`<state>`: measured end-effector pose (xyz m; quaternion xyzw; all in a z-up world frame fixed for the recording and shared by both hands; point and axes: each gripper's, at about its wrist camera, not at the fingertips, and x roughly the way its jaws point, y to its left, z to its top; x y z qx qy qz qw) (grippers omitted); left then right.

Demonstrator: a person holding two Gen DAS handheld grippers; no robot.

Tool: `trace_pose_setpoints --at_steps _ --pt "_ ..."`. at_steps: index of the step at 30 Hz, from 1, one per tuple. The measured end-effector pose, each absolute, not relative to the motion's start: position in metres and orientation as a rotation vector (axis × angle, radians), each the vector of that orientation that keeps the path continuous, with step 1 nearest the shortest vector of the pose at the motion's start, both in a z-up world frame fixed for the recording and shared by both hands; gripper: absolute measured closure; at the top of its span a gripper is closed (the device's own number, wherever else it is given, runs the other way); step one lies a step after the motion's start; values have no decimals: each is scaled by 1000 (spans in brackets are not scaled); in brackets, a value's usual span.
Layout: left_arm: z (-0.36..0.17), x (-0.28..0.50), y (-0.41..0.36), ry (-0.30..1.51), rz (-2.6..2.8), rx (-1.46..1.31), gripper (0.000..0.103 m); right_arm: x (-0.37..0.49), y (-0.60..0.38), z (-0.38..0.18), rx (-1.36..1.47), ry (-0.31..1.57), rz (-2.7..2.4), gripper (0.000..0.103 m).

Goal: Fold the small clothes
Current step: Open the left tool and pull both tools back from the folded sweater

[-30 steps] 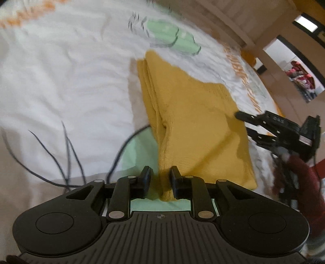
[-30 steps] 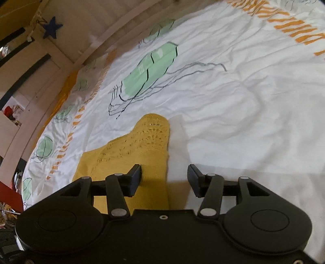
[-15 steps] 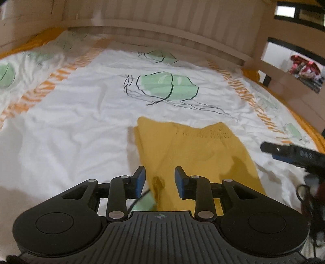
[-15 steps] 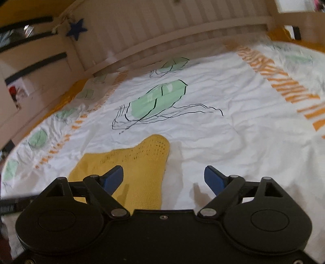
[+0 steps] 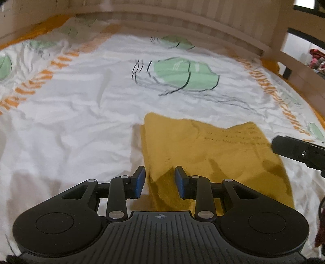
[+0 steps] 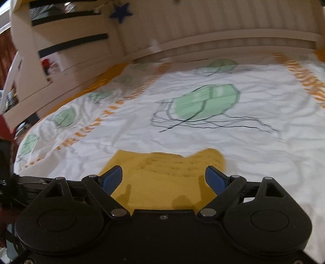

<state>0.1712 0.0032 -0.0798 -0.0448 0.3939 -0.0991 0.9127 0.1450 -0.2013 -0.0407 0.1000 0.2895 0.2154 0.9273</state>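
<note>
Mustard-yellow knit, folded: the small garment (image 5: pixel 213 150) lies flat on the bed sheet (image 5: pixel 71 126), directly ahead of both tools. Both views motion-blurred; fine detail soft.

Left wrist view, near: left gripper (image 5: pixel 160 181) has its blue-padded fingers (image 5: pixel 140 181) parted, a moderate gap between them, nothing clamped. The gap sits over the garment's near left edge; whether the pads touch the cloth cannot be told. The garment's left side shows a stacked fold edge, with a shadow falling on the sheet beside it. An openwork band of small holes runs near its far right corner. At the right edge of this view, the dark tip of the right gripper (image 5: pixel 294 150) stands just beside the garment's right side.

Right wrist view, near: right gripper (image 6: pixel 164 179) is spread wide, blue pads (image 6: pixel 110 179) well apart, nothing between them but the garment's far edge seen beyond. Finger shadows fall on the yellow cloth.

Middle distance: sheet is white, creased, printed with a green jellyfish figure (image 5: pixel 184 74) with black line tentacles, and orange dashed stripes (image 5: pixel 30 87) along both sides.

Far: pale wooden slatted bed rail (image 5: pixel 182 22) at the head; a dark blue star (image 6: pixel 120 12) hangs on it in the right wrist view.
</note>
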Motion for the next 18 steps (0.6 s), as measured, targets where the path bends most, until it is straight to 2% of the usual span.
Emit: trace_pose_setpoints --at_steps 7,12,18 --pt "-89 174 15 827 -207 -157 57 178 -215 -76 281 699 390 14" --pt "-91 176 17 827 -205 -166 53 174 -224 -77 275 697 344 13" --pt "-80 169 15 792 -169 -138 53 155 -237 -62 289 638 261 0"
